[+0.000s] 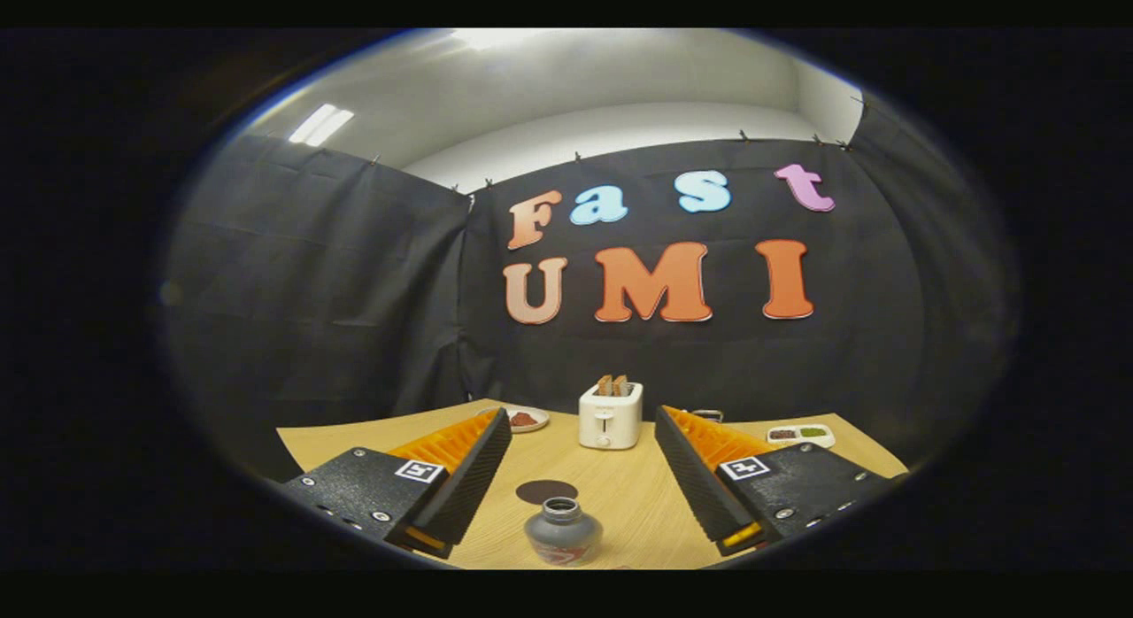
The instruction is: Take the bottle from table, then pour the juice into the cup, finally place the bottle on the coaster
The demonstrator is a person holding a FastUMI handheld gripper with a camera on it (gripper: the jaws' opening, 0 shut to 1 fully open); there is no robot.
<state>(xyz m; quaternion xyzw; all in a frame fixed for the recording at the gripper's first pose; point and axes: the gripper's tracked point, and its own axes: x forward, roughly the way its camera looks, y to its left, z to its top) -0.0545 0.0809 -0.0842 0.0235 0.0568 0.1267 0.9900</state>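
Between the wide-open tool [580, 472] fingers stand one bottle [563, 532], one coaster [546, 491], one toaster [610, 414].

Coaster [546, 490] just behind bottle [563, 532]

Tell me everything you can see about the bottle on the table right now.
The bottle is small and squat, with a rounded grey body, a short dark neck and a reddish patch low on its side. It looks glossy, like glass or plastic. It stands upright on the wooden table, between the open fingers of the tool, which do not touch it. A dark round coaster lies just beyond it; whether they touch is unclear. Whether it is capped is unclear.
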